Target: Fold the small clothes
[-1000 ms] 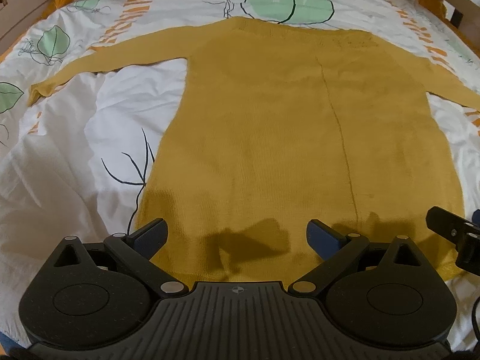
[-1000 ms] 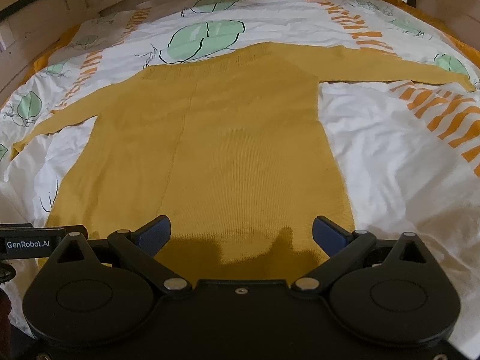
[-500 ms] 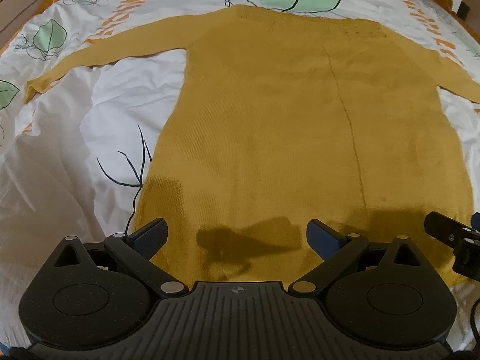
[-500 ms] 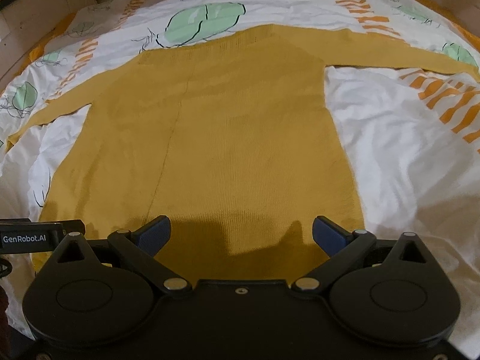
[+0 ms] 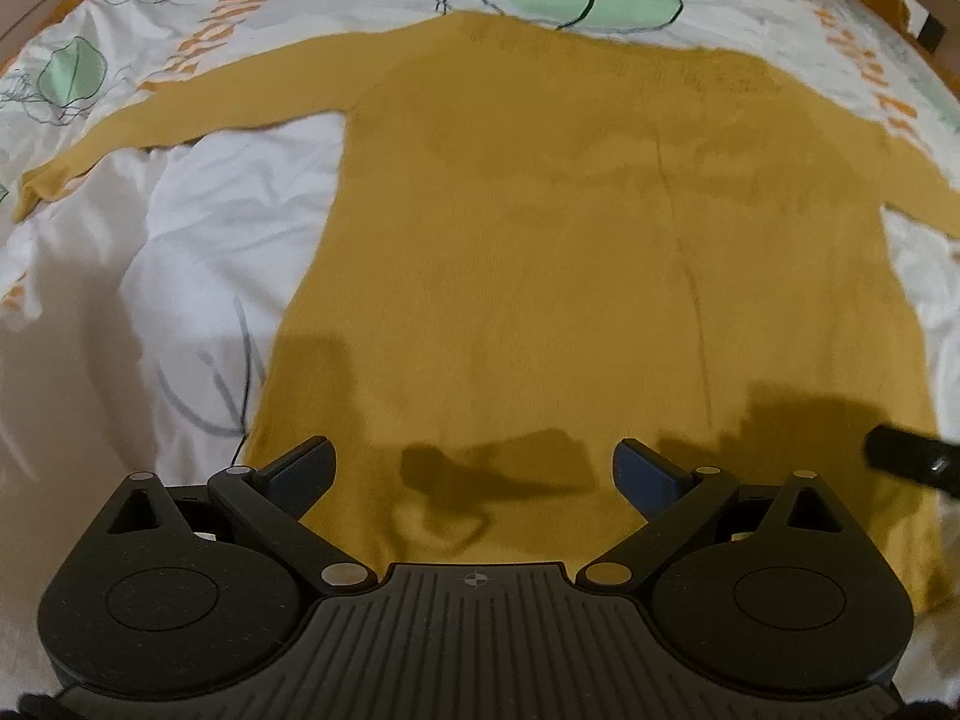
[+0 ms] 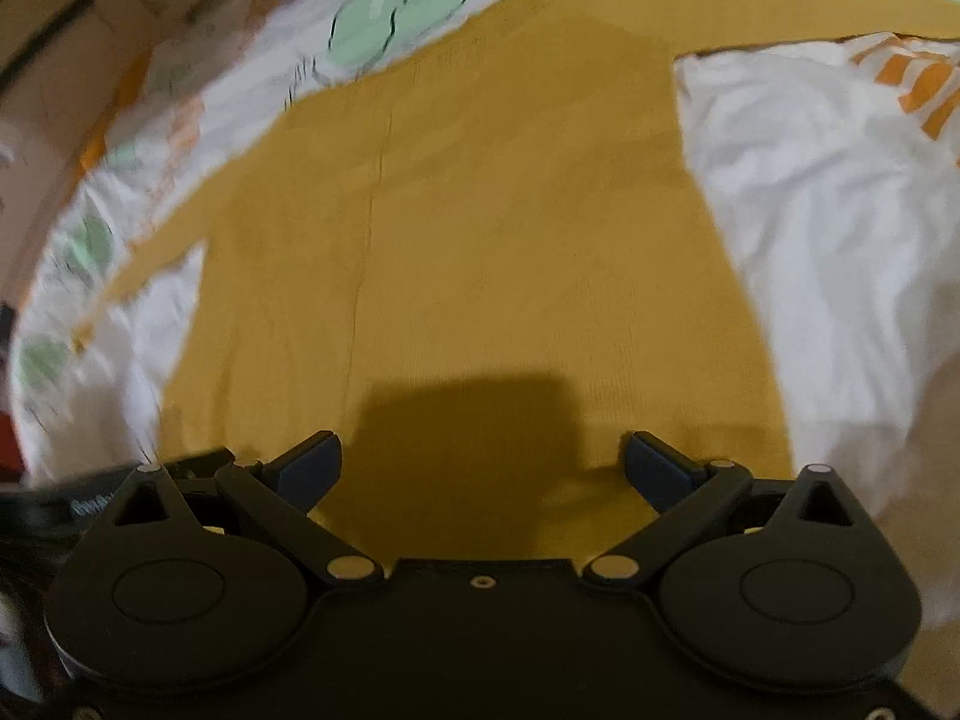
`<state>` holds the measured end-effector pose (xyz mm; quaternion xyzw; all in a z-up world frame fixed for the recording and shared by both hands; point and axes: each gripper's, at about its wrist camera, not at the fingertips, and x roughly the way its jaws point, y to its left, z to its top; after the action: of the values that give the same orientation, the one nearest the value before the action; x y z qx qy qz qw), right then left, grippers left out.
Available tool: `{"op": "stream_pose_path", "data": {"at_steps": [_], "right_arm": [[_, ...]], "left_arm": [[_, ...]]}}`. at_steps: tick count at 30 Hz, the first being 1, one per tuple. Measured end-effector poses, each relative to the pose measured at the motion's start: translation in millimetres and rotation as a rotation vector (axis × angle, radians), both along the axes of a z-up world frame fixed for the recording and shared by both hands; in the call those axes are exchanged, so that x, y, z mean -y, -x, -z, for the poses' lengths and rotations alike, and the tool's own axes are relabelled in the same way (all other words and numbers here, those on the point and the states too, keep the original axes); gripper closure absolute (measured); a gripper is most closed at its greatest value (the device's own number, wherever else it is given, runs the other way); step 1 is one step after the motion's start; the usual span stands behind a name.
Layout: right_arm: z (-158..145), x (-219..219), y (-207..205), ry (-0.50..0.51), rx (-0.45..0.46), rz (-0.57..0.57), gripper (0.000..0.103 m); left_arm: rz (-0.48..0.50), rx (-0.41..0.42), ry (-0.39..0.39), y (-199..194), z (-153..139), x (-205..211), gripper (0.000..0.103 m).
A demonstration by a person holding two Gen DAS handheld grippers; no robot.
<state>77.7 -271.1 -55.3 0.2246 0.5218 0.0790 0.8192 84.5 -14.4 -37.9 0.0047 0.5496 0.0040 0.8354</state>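
Note:
A mustard-yellow long-sleeved knit sweater (image 5: 540,252) lies flat on the bed, hem toward me, both sleeves spread out sideways. It also shows in the right wrist view (image 6: 480,210). My left gripper (image 5: 474,471) is open and empty, just above the hem's left half. My right gripper (image 6: 483,468) is open and empty, above the hem's right half. A finger of the right gripper shows at the right edge of the left wrist view (image 5: 912,459). Part of the left gripper shows at the left edge of the right wrist view (image 6: 90,498).
The sweater lies on a white bedsheet (image 5: 180,252) printed with green leaves and orange stripes. A wooden bed frame (image 6: 72,18) runs along the far side and the left. Bare white sheet (image 6: 840,240) lies to the right of the sweater.
Both grippers have moved forward and lower toward the sweater's hem, so the sweater looks larger. The right wrist view has tilted and is blurred by motion. Both grippers stayed open.

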Motion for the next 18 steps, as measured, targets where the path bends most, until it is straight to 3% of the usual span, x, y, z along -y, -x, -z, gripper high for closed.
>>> {"op": "stream_pose_path", "data": {"at_steps": [6,12,18], "right_arm": [[-27.5,55.1,-34.9,0.013,0.103,0.048,0.001],[-51.9,122.3,-76.5,0.163,0.194,0.159,0.000],[-51.5,195.9,-117.5,0.256,0.182,0.312,0.000]], "left_arm": [[0.007,0.029,0.026,-37.9,-12.5,11.2,0.003],[0.035,0.125,-0.020,-84.1,-28.4,34.4,0.003],[0.056,0.172,-0.038,-120.4,-28.3,60.4,0.003]]}}
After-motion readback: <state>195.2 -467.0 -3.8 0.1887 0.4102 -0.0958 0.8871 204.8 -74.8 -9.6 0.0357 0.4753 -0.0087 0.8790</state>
